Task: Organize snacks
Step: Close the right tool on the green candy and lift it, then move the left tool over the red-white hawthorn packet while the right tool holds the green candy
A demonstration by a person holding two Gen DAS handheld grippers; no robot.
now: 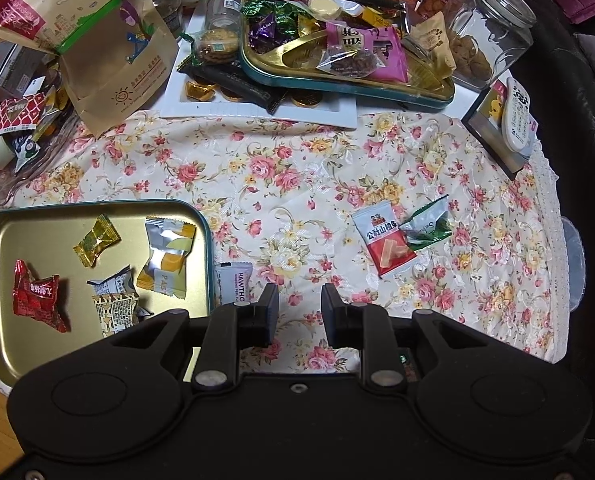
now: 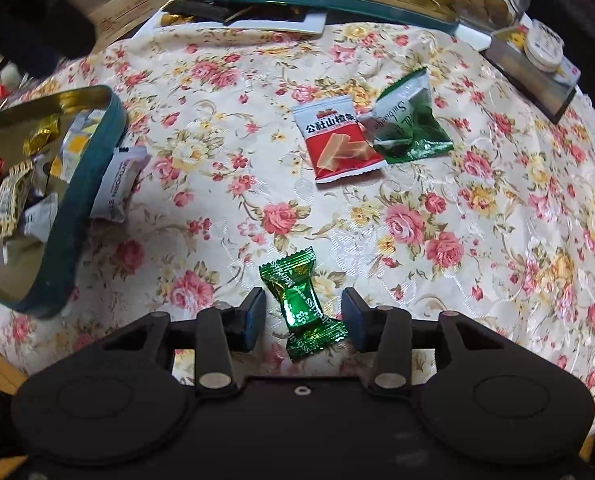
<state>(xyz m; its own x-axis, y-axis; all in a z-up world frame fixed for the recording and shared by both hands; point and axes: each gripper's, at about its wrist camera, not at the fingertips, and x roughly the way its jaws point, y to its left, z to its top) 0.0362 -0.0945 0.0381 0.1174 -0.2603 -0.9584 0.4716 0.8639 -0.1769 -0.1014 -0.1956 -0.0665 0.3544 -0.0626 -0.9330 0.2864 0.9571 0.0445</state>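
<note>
A gold tin tray (image 1: 25, 352) with a teal rim sits at the left and holds several wrapped candies; it also shows in the right wrist view (image 2: 97, 184). A white Hawthorn packet (image 1: 233, 280) leans on its right side, also in the right wrist view (image 2: 117, 184). A red-and-white snack packet (image 1: 385, 240) (image 2: 337, 140) and a green-and-white packet (image 1: 427, 226) (image 2: 409, 128) lie together on the floral cloth. A green wrapped candy (image 2: 303, 304) lies between the fingers of my open right gripper (image 2: 303, 318). My left gripper (image 1: 299, 314) is open and empty above the cloth.
At the back are a second tin tray (image 1: 337, 76) heaped with snacks on a white tray (image 1: 257, 108), a brown paper bag (image 1: 113, 40), glass jars (image 1: 489, 32), apples and a remote control (image 1: 517, 112). A glass dish (image 1: 1, 196) of snacks is far left.
</note>
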